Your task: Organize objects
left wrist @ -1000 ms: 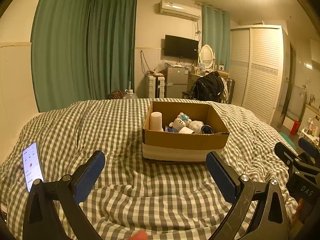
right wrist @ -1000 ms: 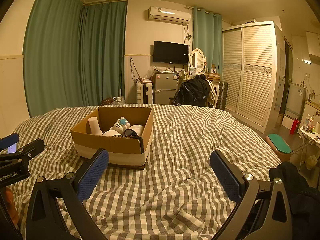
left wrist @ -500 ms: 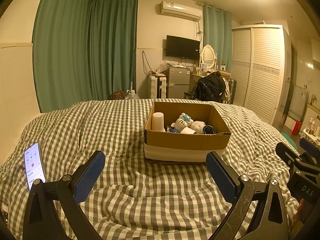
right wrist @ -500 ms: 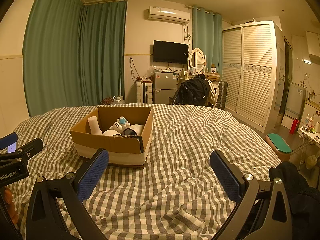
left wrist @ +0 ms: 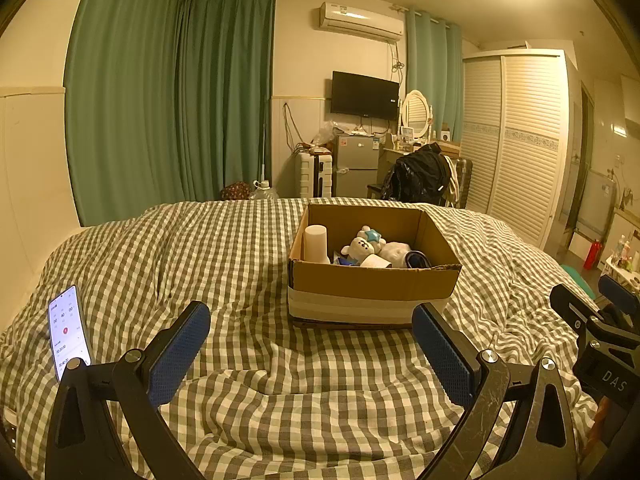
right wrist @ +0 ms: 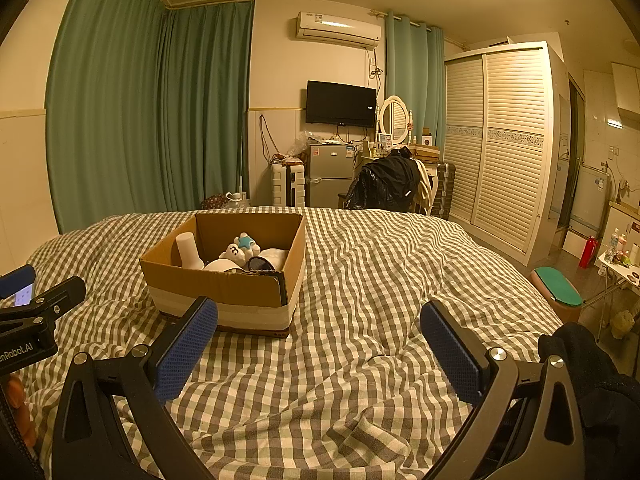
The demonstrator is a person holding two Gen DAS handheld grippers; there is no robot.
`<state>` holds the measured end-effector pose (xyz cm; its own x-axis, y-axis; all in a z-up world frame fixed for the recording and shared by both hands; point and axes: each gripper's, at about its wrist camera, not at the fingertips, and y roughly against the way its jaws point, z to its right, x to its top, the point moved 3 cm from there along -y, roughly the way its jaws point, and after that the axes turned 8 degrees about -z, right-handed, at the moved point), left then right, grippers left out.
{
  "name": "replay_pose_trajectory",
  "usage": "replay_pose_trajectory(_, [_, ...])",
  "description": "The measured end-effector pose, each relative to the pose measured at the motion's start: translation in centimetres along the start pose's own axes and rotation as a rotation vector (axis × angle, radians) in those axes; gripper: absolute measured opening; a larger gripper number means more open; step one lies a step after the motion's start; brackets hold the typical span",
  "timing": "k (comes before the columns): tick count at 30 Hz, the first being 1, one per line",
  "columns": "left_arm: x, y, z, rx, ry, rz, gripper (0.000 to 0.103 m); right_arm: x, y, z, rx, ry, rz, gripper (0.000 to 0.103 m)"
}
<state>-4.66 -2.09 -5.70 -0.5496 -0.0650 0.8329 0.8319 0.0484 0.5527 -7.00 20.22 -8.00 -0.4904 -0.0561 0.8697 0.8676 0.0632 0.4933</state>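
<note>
Box looms nearer; two claws wide, one phone

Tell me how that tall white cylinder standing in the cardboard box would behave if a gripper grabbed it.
The white cylinder stands upright and narrow, so a nudge probably tips it against the cardboard box wall. Its smooth round side may slip between pads. Laid on its side, it would likely roll.

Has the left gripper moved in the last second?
Yes. In the left wrist view the cardboard box and the phone have drifted slightly right, so the left gripper, jaws open, has turned a little left.
</note>
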Motion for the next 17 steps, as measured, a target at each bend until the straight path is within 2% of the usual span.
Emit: replay_pose_trajectory(17, [-0.19, 0.09, 0.29, 0.006, -0.011, 0.007, 0.103, 0.03, -0.04, 0.05, 0.0, 0.0, -0.002, 0.102])
